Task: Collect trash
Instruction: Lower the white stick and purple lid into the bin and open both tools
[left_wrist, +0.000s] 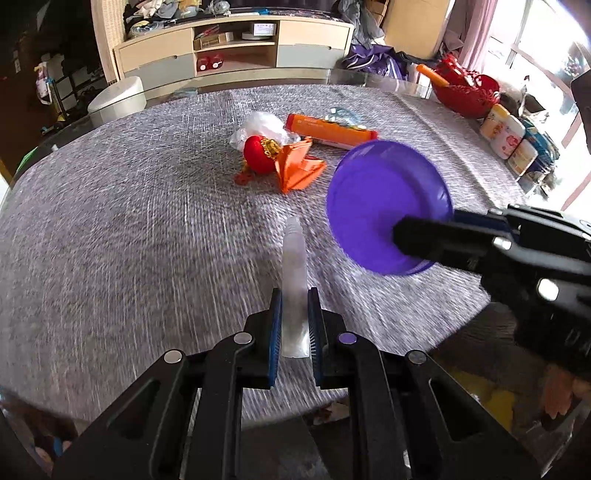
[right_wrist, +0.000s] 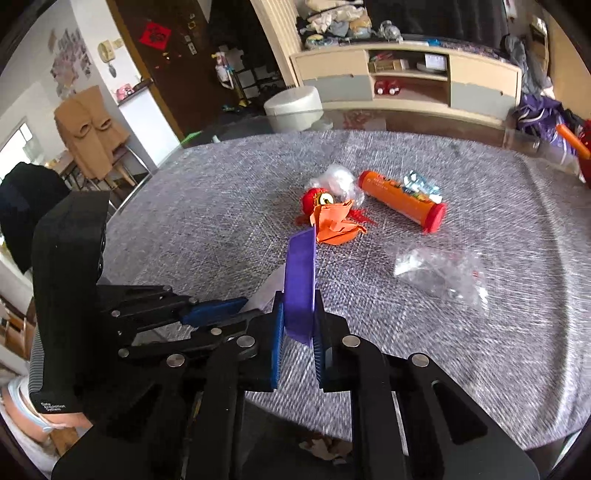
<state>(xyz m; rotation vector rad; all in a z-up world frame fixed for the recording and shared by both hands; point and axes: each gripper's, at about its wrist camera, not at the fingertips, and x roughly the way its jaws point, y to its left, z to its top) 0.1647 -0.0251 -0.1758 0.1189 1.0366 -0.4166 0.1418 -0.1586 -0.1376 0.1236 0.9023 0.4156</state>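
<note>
In the left wrist view the left gripper (left_wrist: 293, 317) sits at the bottom centre of the frame, its blue-lined jaws closed on a small translucent plastic tube (left_wrist: 294, 280) that stands upright between them, its narrow threaded neck pointing toward the middle of the picture. To the right of it, the right gripper (left_wrist: 406, 240) reaches in from the right edge and pinches the lower rim of a purple plastic lid (left_wrist: 388, 203), which is tilted with its hollow face turned toward the camera. In the right wrist view the same lid (right_wrist: 300, 280) appears edge-on, clamped tight between the right gripper (right_wrist: 299, 328) jaws at lower centre, with the left gripper (right_wrist: 218, 314) coming in from the left of the frame. Both held items are above a table covered by a grey woven cloth (left_wrist: 129, 221). In the upper middle of the left wrist frame lies a cluster of remaining trash: a red ornament with gold trim (left_wrist: 258, 153), crumpled orange paper (left_wrist: 297, 168) touching it, a clear plastic bag (left_wrist: 264, 127) just behind, and an orange tube with a red cap (left_wrist: 330, 131) to the right. In the right wrist view a crumpled clear wrapper (right_wrist: 441, 277) lies alone at right of centre. A red basket (left_wrist: 465, 90) and some jars (left_wrist: 508, 138) stand along the table's upper right edge.
</note>
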